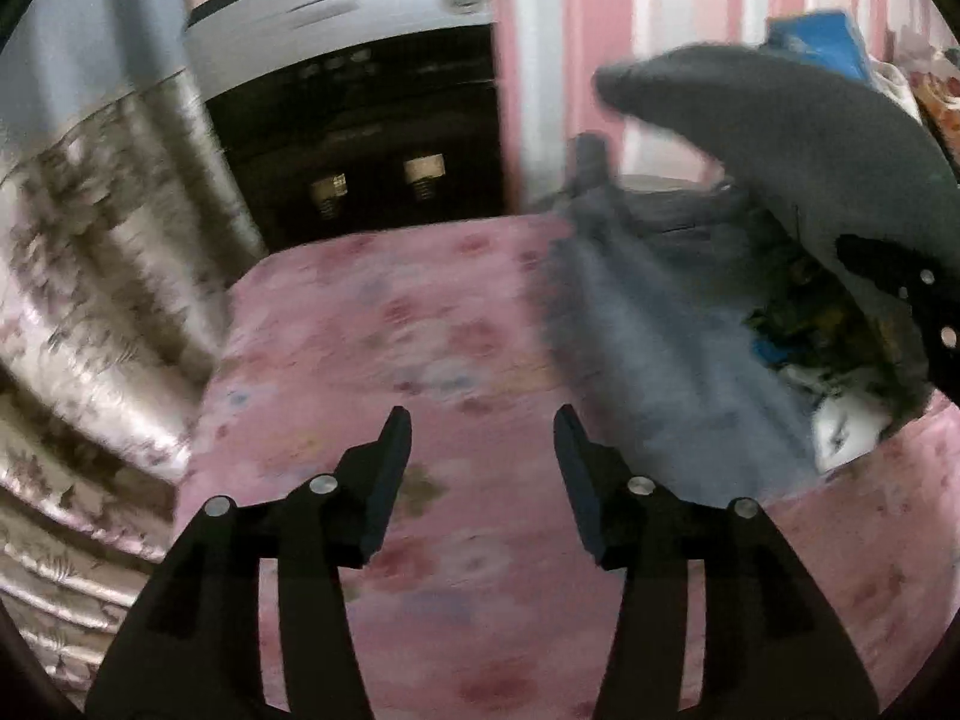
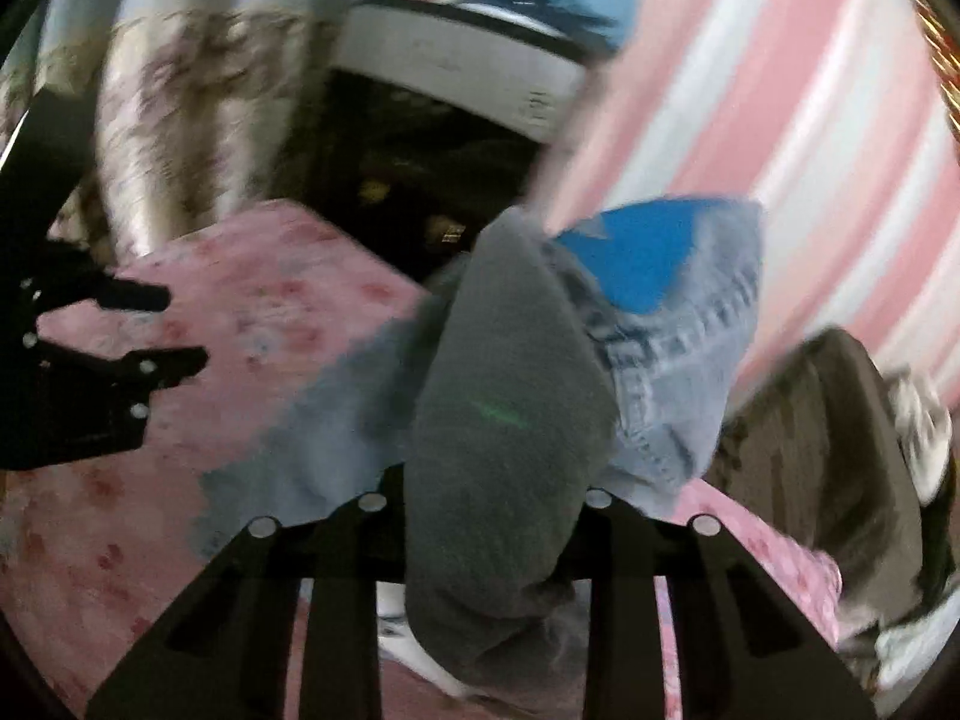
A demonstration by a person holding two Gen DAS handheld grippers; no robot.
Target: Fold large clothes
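A large grey garment (image 1: 648,324) lies on the pink floral bed sheet (image 1: 390,330), right of centre. One part of the grey garment (image 1: 750,120) is raised in an arc by my right gripper (image 1: 924,300) at the frame's right edge. In the right wrist view a thick fold of the grey garment (image 2: 510,390) fills the gap between the fingers of my right gripper (image 2: 489,483), hiding the tips. My left gripper (image 1: 483,420) is open over bare sheet, with nothing between its fingers. My left gripper (image 2: 186,327) also shows at the left edge of the right wrist view.
Light blue jeans (image 2: 678,360) with a bright blue item (image 2: 648,252) lie behind the grey fold. A dark brown garment (image 2: 828,450) is heaped at the right. A dark cabinet with a silver top (image 1: 360,138) stands past the bed. A floral curtain (image 1: 90,300) hangs left.
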